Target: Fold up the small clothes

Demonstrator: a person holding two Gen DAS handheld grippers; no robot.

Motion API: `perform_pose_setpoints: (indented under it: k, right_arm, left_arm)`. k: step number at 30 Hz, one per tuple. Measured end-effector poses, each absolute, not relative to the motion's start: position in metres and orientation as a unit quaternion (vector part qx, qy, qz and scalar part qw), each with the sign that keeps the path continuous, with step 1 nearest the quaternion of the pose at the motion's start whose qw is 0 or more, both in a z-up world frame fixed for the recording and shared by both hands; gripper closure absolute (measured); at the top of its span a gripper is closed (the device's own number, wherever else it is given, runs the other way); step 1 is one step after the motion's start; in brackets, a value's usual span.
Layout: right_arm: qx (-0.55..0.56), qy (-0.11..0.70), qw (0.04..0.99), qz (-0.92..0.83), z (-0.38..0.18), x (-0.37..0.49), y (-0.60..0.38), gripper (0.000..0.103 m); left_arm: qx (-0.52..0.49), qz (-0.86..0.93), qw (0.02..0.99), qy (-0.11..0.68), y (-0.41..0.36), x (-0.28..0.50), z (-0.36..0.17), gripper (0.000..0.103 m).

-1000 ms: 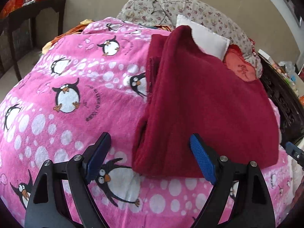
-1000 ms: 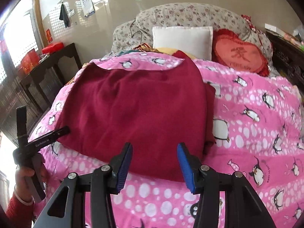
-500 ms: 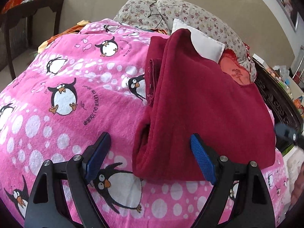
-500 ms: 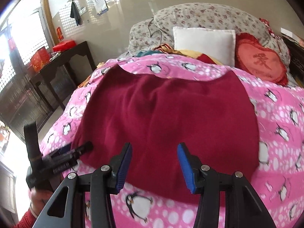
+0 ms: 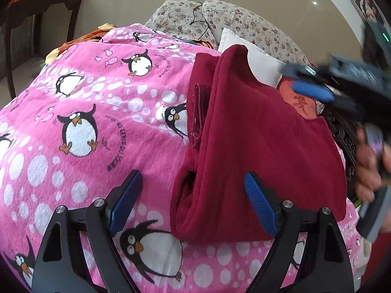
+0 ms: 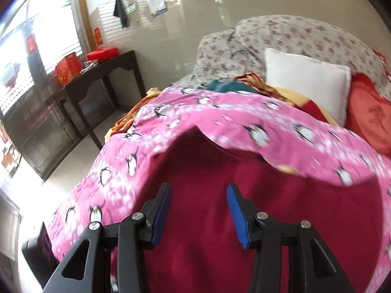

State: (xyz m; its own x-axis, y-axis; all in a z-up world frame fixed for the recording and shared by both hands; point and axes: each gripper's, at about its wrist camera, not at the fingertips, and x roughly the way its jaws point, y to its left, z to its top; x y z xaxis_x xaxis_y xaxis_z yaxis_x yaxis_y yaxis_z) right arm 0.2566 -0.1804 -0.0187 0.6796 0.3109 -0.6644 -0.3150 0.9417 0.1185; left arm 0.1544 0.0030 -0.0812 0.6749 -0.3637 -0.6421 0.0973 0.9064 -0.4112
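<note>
A dark red fleece garment (image 5: 264, 131) lies on the pink penguin blanket (image 5: 85, 127), its left side folded over with a sleeve tucked under. My left gripper (image 5: 193, 202) is open and empty, just above the garment's near left corner. My right gripper (image 6: 198, 217) is open and empty, low over the garment (image 6: 244, 195), pointing toward its far edge. In the left wrist view the right gripper (image 5: 315, 90) shows blurred above the garment's far right side, held by a hand (image 5: 369, 166).
Floral pillows (image 6: 281, 36), a white cushion (image 6: 305, 83) and a red heart cushion (image 6: 371, 117) sit at the bed's head with loose clothes (image 6: 244, 85). A dark wooden table (image 6: 97, 78) with red boxes stands left of the bed. Dark carved furniture (image 5: 342, 136) borders the right.
My right gripper has swung forward and down over the garment, coming into the left wrist view at the right. My left gripper has edged slightly closer to the garment's corner.
</note>
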Motion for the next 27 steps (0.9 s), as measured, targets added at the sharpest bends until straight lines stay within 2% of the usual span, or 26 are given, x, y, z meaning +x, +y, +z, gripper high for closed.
perform_pose_setpoints:
  k: [4,8,13,17,19,27]
  right_arm:
    - [-0.026,0.375,0.912,0.166,-0.032,0.296,-0.15,0.071]
    - [-0.035,0.399,0.902,0.162,-0.055,0.329,-0.13,0.075]
    - [-0.046,0.405,0.899,0.158,-0.068,0.341,-0.123,0.075]
    - [0.003,0.403,0.898,0.177,-0.055,0.324,-0.142,0.074]
    - [0.026,0.403,0.896,0.185,-0.051,0.313,-0.151,0.066]
    - [-0.006,0.38,0.908,0.179,-0.04,0.281,-0.161,0.066]
  left_arm:
    - [-0.177,-0.127,0.898,0.381,0.003,0.156,-0.082,0.017]
    - [-0.177,-0.129,0.898,0.381,0.005,0.158,-0.084,0.017]
    - [-0.162,-0.125,0.903,0.378,0.0,0.155,-0.084,0.017]
    - [-0.165,-0.126,0.903,0.377,0.001,0.156,-0.084,0.017]
    - [-0.161,-0.124,0.904,0.376,0.0,0.155,-0.084,0.017]
    - [-0.158,-0.123,0.905,0.375,-0.002,0.154,-0.085,0.017]
